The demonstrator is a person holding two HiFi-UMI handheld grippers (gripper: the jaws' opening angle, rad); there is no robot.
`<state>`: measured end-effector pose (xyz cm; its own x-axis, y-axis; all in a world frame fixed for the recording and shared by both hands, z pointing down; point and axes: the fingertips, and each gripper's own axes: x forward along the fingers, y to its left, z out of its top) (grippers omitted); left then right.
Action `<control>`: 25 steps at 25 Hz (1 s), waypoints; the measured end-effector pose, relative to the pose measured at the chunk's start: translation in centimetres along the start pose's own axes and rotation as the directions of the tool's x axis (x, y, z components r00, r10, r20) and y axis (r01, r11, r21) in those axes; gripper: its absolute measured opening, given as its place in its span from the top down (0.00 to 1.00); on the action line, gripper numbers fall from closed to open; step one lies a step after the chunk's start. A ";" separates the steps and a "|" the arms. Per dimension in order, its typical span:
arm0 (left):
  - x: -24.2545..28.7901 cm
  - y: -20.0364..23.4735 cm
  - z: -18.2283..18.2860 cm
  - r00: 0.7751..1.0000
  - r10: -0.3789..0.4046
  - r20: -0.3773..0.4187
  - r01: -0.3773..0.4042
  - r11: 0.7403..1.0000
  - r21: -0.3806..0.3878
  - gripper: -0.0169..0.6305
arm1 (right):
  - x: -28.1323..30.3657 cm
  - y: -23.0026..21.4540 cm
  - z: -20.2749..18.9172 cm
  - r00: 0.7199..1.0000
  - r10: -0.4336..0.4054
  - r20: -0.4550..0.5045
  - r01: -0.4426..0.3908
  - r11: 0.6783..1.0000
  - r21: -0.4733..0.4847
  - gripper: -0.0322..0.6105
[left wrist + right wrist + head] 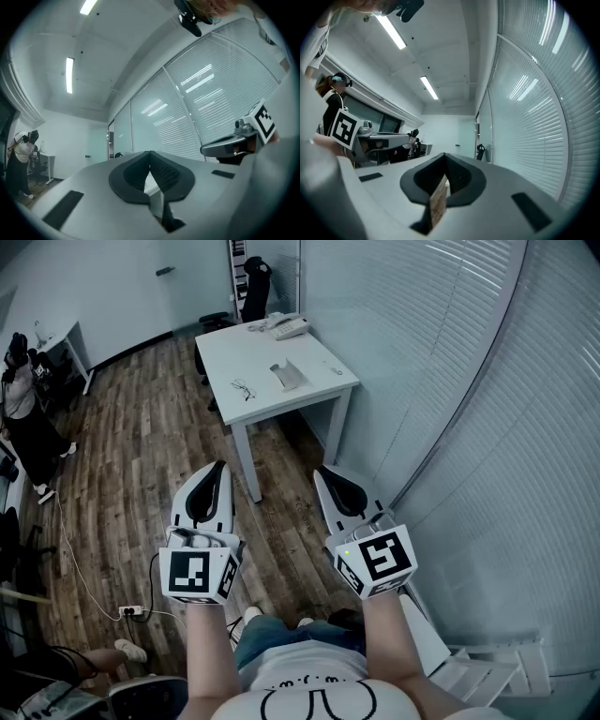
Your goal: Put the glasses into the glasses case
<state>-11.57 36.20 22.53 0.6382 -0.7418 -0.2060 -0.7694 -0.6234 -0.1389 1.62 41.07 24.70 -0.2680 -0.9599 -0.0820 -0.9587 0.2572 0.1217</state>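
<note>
The glasses point(245, 390) lie on a white table point(255, 352) far ahead in the head view. The grey glasses case point(289, 375) rests just right of them, and it looks open. I hold both grippers side by side over the wooden floor, well short of the table. My left gripper point(218, 468) point(150, 153) has its jaws closed together and holds nothing. The right gripper point(324, 472) point(444, 155) is likewise shut and empty. Each gripper view sees the other gripper from the side.
A white phone point(289, 326) sits at the table's far end, with a dark chair point(253, 282) behind it. Window blinds point(487, 381) run along the right. A person point(23, 409) stands at the far left by a desk. A power strip point(131, 612) and cable lie on the floor.
</note>
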 end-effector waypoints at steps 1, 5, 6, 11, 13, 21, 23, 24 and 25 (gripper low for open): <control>0.2 0.0 0.0 1.000 0.000 0.001 0.000 1.000 -0.002 0.95 | 0.0 -0.2 0.0 1.000 0.000 -0.001 0.000 1.000 -0.001 0.94; 0.9 -0.1 -0.2 1.000 0.006 0.001 -0.006 1.000 -0.003 0.95 | 0.2 -0.7 0.1 1.000 0.007 -0.006 -0.007 1.000 -0.019 0.94; 0.9 -0.2 -0.2 1.000 0.007 0.000 -0.007 1.000 0.001 0.95 | 0.2 -0.8 0.3 1.000 0.010 -0.005 -0.010 1.000 -0.026 0.94; 1.5 -0.2 -0.6 1.000 -0.004 -0.006 0.004 1.000 0.021 0.95 | 1.1 -1.7 0.4 1.000 0.001 -0.001 -0.001 1.000 -0.020 0.94; 2.0 0.6 -1.3 1.000 -0.002 -0.015 0.002 1.000 0.028 0.95 | 2.3 -1.8 0.0 1.000 0.010 -0.016 -0.010 1.000 -0.005 0.94; 8.4 6.6 -5.8 0.999 -0.005 -0.050 0.005 1.000 -0.005 0.95 | 10.7 -3.5 -3.2 0.997 0.006 -0.071 -0.004 1.000 0.020 0.93; 10.8 9.0 -7.2 0.998 -0.009 -0.061 0.008 1.000 -0.015 0.95 | 14.0 -4.2 -4.0 0.997 0.004 -0.079 -0.001 1.000 0.030 0.93; 12.0 10.4 -8.0 0.998 -0.010 -0.066 0.009 1.000 -0.019 0.95 | 15.9 -4.4 -4.4 0.996 0.003 -0.084 0.000 0.999 0.036 0.93; 13.3 12.0 -8.7 0.997 -0.010 -0.070 0.009 1.000 -0.021 0.95 | 17.9 -4.6 -4.8 0.996 0.002 -0.088 0.002 0.999 0.041 0.93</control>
<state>-12.12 16.72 26.57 0.6463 -0.7508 -0.1363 -0.7631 -0.6350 -0.1204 1.68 22.19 27.44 -0.2602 -0.9655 0.0053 -0.9623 0.2598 0.0810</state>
